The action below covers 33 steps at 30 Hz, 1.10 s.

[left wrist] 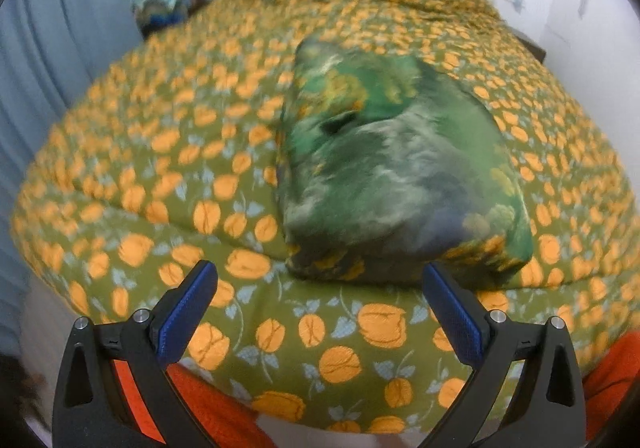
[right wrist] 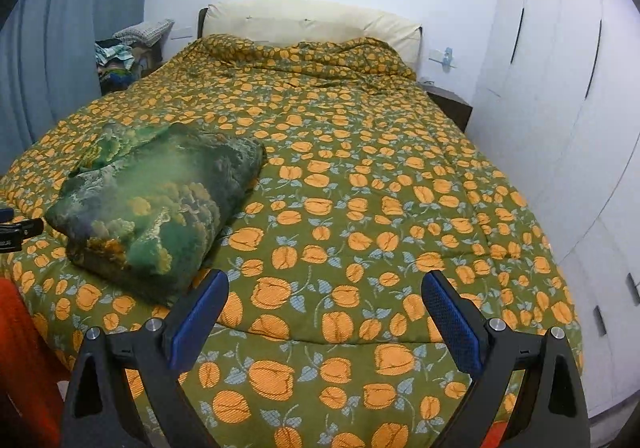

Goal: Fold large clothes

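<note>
A folded green garment with a cloudy landscape print (left wrist: 396,167) lies as a thick rectangular bundle on the bed; in the right wrist view the garment (right wrist: 160,203) lies at the left. My left gripper (left wrist: 320,280) is open and empty, just short of the bundle's near edge. My right gripper (right wrist: 325,288) is open and empty, over the quilt to the right of the bundle. The left gripper's tip shows at the far left edge of the right wrist view (right wrist: 20,230).
The bed wears a green quilt with orange flowers (right wrist: 380,175) and a cream headboard (right wrist: 312,23). Red-orange cloth (right wrist: 20,360) hangs at the bed's near edge. A heap of clothes (right wrist: 120,59) sits far left, white wardrobes (right wrist: 560,87) right, blue curtain (right wrist: 60,47) left.
</note>
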Tool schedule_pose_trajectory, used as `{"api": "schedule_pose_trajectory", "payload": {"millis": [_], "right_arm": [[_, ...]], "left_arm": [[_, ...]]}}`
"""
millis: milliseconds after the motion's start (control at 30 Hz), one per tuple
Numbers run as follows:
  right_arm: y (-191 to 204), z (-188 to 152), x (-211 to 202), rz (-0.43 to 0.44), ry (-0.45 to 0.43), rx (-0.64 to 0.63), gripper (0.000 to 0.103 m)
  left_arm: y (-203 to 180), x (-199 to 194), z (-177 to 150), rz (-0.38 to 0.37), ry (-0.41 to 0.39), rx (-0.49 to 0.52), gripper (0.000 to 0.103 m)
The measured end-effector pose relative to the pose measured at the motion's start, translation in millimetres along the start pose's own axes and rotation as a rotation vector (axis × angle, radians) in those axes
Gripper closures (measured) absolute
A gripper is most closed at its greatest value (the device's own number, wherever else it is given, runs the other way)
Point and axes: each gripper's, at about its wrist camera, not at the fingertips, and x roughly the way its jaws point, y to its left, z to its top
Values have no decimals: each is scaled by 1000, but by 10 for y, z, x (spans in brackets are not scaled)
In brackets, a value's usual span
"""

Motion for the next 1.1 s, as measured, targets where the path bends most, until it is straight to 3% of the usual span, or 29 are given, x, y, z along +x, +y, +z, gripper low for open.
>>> {"api": "schedule_pose_trajectory", "payload": {"millis": [100,167,233,500,600,700,833,933,1100], "right_arm": [[-21,-49,-4,98,0,8,7],[-29,-82,20,132,5,20,7],[-37,-116,94,170,30,45,7],[5,-272,520,361,194,256,7],[113,-279,586,394,226,261,7],[214,-206,615,440,227,245,7],[274,-48,785,588,217,283,7],[320,65,1160,724,243,331,7],[562,110,1989,900,350,417,7]], "left_arm": [[483,49,95,-115,1,-153,1],[718,76,147,-146,1,-206,1],[849,142,201,-170,24,-207,1],[811,604,461,-485,98,-232,1],[689,845,567,-491,118,-189,1],[656,1159,565,-497,187,-171,1],[709,1527,453,-549,270,-215,0],[696,1660,388,-602,303,-248,0],[545,1713,363,-590,330,-214,0]]}}
